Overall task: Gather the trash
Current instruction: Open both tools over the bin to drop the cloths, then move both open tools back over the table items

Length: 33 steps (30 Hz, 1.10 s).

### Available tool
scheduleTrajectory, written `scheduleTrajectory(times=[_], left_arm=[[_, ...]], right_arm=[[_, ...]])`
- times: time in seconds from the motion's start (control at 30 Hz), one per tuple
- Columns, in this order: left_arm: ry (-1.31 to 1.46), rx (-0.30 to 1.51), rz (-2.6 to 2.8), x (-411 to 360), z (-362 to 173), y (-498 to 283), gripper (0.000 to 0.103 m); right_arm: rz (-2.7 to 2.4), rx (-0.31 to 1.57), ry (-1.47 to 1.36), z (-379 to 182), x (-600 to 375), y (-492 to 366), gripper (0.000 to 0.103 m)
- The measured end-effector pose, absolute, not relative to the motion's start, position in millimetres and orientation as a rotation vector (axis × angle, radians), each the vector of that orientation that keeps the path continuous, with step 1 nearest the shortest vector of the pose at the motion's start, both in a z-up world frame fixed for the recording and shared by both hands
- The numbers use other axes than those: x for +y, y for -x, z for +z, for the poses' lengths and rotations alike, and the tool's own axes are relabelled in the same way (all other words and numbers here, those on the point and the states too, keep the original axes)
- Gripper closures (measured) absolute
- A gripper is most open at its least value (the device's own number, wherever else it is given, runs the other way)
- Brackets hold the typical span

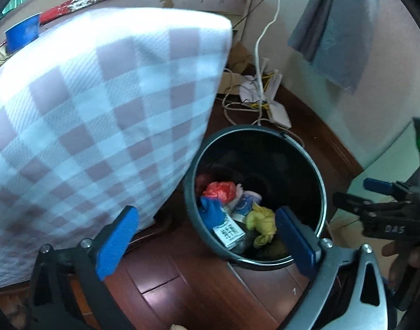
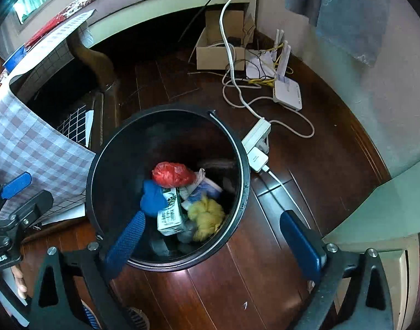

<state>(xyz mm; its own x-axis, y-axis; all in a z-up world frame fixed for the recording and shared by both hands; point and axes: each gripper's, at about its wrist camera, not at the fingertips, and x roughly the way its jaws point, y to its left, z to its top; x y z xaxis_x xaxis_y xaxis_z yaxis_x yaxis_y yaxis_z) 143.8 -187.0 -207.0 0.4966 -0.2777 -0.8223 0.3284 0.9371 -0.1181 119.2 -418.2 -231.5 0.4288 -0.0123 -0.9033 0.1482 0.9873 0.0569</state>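
My left tool is spread wide with nothing between its blue pads, and my right tool is spread just as wide and just as empty; both point steeply down over the black bin on the dark wooden floor. The trash lies at the bottom of the bin: a red crumpled bag, a blue piece, a white and green carton lying on its side, a yellow crumpled wad and some white scraps beside them. To the left of the bin a checked cloth hangs over the edge of a surface. Beyond the bin, on the floor, lie a white power strip, tangled white cables, a white router and an open cardboard box. A grey-blue towel hangs against the wall.
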Motion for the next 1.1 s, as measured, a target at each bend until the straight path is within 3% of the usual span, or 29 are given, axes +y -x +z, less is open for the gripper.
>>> scheduleTrajectory(times=[1.1], left_arm=[[-0.062,0.907,-0.321,-155,-168,-124,0.003]], right_arm=[[-0.057,1.008,-0.061,-181,-364,-99,0.002]])
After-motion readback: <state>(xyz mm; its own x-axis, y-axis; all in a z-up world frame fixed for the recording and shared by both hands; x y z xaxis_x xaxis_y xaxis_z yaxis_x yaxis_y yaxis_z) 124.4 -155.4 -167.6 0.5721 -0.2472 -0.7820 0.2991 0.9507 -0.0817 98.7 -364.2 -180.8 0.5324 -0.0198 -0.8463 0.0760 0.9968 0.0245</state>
